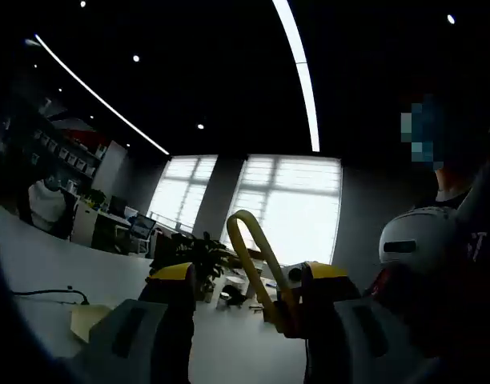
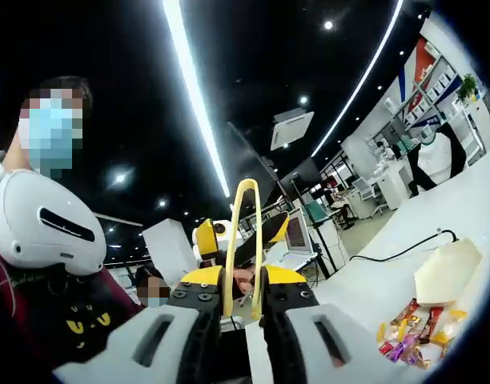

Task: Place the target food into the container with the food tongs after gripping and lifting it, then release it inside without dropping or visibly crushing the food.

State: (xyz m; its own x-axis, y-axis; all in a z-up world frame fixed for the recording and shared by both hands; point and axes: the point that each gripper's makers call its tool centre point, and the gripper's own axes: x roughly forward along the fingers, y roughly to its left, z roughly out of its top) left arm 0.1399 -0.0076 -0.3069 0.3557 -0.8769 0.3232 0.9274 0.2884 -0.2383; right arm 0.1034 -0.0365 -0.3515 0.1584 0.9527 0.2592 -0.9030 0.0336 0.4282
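Note:
In the right gripper view, yellow food tongs point(image 2: 245, 240) stand upright with their looped end on top, and my right gripper point(image 2: 242, 280) is shut on their two arms. Behind the loop, the yellow-tipped jaws of my left gripper point(image 2: 238, 234) stand apart. In the left gripper view, the left gripper point(image 1: 249, 276) is open and the tongs point(image 1: 253, 248) lean against the inside of its right jaw. Several bright wrapped snacks point(image 2: 409, 332) lie on the white table point(image 2: 365, 288) at the lower right. A beige paper container point(image 2: 445, 272) sits just beyond them, and also shows at the lower left point(image 1: 85, 320).
A person wearing a white headset point(image 2: 41, 220) stands close on the left, and on the right in the left gripper view point(image 1: 417, 236). A black cable point(image 2: 401, 248) runs across the table. Both views tilt up toward a dark ceiling with strip lights. Desks and windows lie beyond.

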